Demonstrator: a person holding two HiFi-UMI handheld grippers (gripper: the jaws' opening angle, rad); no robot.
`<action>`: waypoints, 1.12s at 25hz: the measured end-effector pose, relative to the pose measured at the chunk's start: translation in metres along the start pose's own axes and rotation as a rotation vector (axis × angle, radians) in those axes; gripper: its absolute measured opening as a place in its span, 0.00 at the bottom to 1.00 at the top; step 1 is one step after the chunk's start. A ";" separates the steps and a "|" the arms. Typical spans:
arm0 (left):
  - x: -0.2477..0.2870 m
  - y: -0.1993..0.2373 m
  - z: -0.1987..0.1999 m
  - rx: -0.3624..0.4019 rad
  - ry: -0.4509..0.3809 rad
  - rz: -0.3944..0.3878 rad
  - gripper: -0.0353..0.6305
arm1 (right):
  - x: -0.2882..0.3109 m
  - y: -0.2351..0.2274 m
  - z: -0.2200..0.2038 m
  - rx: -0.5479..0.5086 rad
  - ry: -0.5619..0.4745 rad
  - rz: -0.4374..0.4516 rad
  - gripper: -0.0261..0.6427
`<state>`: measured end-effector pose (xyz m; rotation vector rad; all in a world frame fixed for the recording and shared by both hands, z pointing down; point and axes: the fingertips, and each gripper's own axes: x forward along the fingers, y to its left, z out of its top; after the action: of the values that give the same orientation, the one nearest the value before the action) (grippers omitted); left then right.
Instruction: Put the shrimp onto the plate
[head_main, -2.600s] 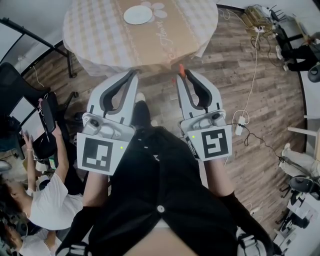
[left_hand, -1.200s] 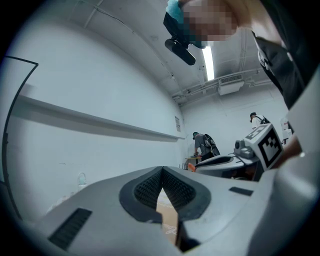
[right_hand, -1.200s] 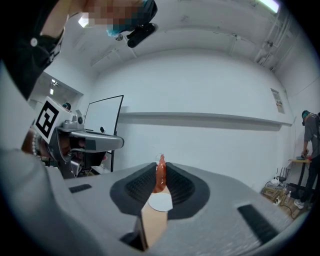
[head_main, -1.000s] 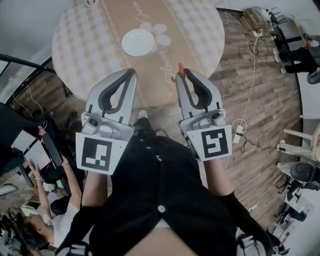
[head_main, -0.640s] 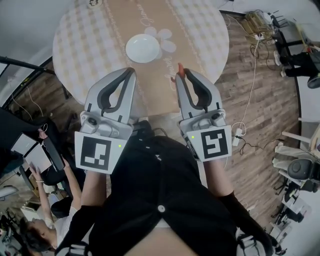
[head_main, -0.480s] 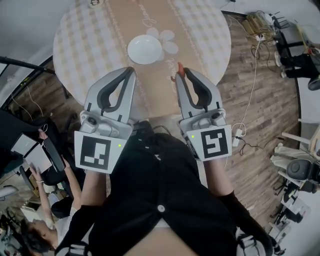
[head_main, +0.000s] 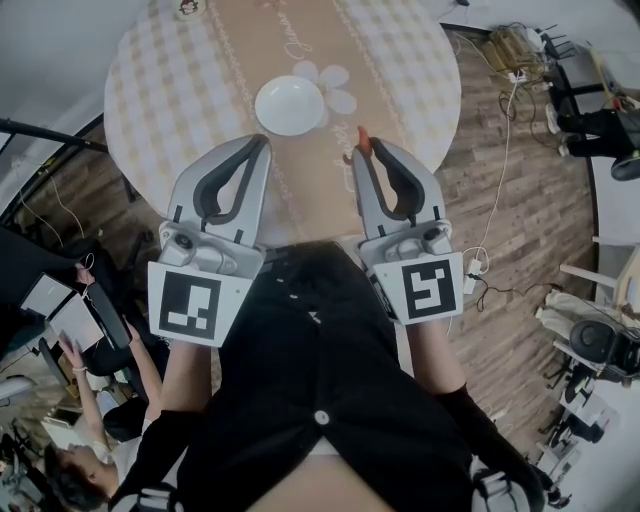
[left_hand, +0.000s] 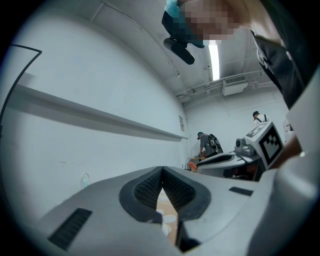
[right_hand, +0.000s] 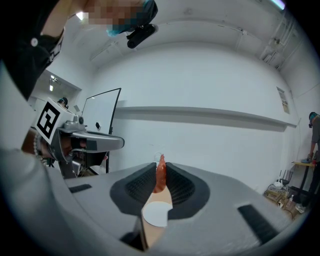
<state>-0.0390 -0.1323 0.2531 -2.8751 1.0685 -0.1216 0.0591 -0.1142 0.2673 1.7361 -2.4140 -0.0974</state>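
Note:
My right gripper (head_main: 362, 150) is shut on an orange-red shrimp (head_main: 363, 138), whose tip sticks out past the jaws over the round table's near edge. In the right gripper view the shrimp (right_hand: 160, 176) stands pinched between the dark pads, with the white plate (right_hand: 156, 214) seen below through the gap. The white plate (head_main: 290, 105) sits on the tan runner in the middle of the table, ahead and left of the shrimp. My left gripper (head_main: 262, 146) is shut and holds nothing; its pads (left_hand: 150, 189) meet at the tips.
The round table (head_main: 160, 80) has a checked cloth and a tan runner with white flower prints. Wooden floor with cables and chairs lies to the right (head_main: 510, 150). People and a chair are at lower left (head_main: 70, 330). A small item sits at the table's far edge (head_main: 187, 8).
The table and plate have come nearer and lower in the head view as I stepped up to it. Both grippers keep their pose; the shrimp stays pinched in the right one.

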 end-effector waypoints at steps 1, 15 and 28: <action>0.001 0.000 0.000 -0.002 0.001 0.000 0.06 | 0.000 -0.001 0.000 0.002 0.000 -0.001 0.11; 0.012 -0.004 0.007 0.017 0.018 0.065 0.06 | 0.009 -0.016 0.004 0.013 -0.026 0.074 0.11; 0.015 -0.008 0.011 0.011 0.018 0.140 0.06 | 0.017 -0.021 0.007 -0.002 -0.042 0.155 0.11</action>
<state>-0.0211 -0.1360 0.2434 -2.7838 1.2630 -0.1457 0.0725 -0.1378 0.2590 1.5546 -2.5672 -0.1177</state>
